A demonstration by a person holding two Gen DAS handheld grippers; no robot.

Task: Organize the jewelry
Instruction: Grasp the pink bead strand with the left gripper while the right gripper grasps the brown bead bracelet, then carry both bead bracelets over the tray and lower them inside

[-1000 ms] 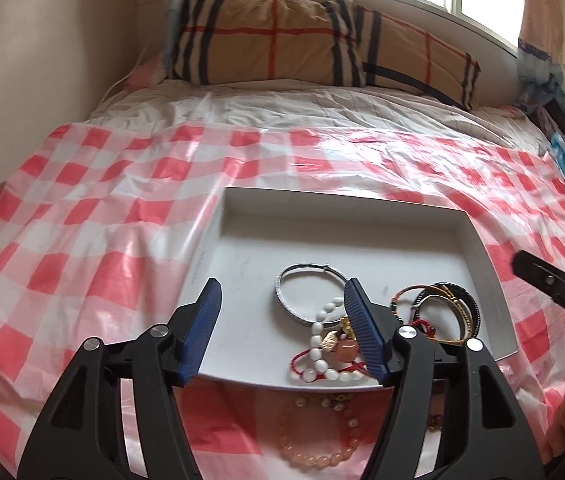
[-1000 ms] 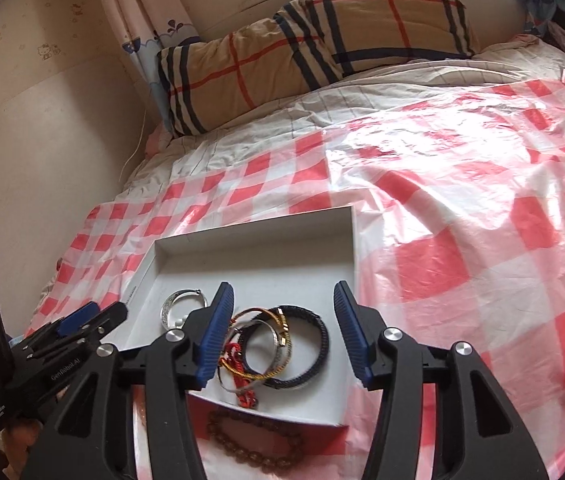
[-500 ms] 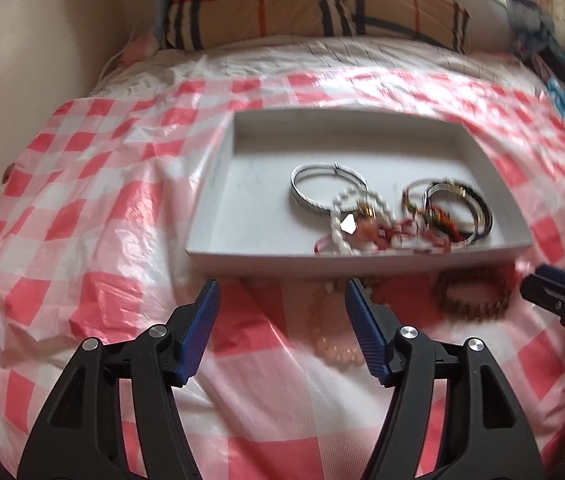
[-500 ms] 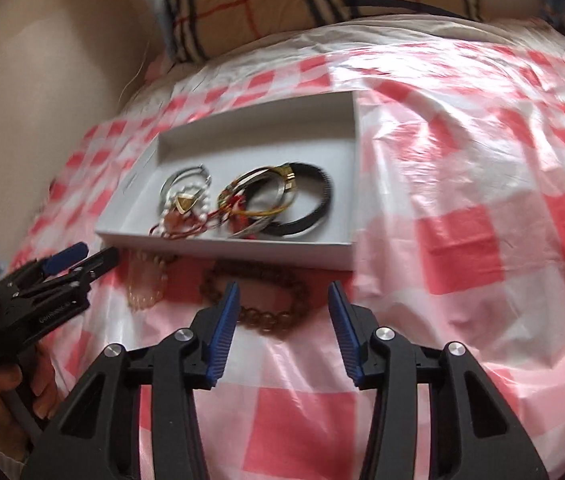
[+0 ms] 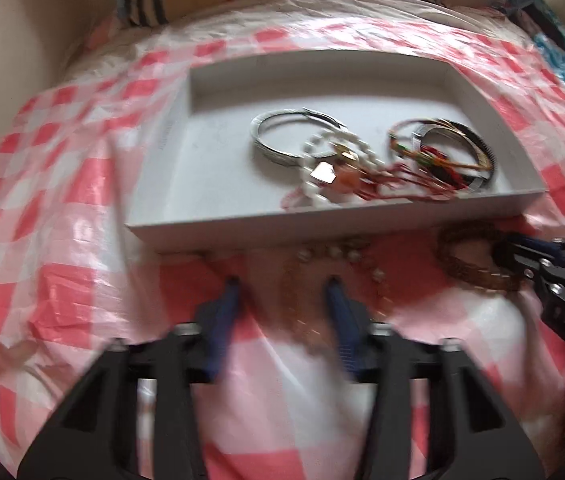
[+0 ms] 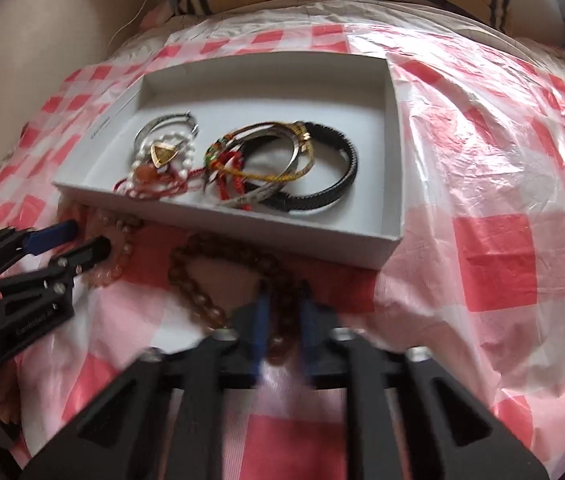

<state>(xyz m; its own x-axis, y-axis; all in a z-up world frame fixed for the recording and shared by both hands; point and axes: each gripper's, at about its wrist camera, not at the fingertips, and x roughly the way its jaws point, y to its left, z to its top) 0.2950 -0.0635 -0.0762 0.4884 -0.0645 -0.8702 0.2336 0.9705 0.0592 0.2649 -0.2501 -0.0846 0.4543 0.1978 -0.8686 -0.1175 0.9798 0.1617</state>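
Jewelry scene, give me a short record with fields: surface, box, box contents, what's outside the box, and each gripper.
surface: red and white checked plastic sheet over a bed
box: shallow white box, open
box contents: silver bangle, white bead bracelet, black band, red cords, all tangled near the front wall
outside the box: brown bead bracelet and pale pink bead bracelet, both on the sheet before the box
left gripper: jaws just been closing, astride the pink bracelet's beads; blurred
right gripper: jaws just been closing, on the brown bracelet's near side

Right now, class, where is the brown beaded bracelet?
In the right wrist view, the brown beaded bracelet lies on the checked cloth just in front of the white tray, between the right gripper's closing jaws.
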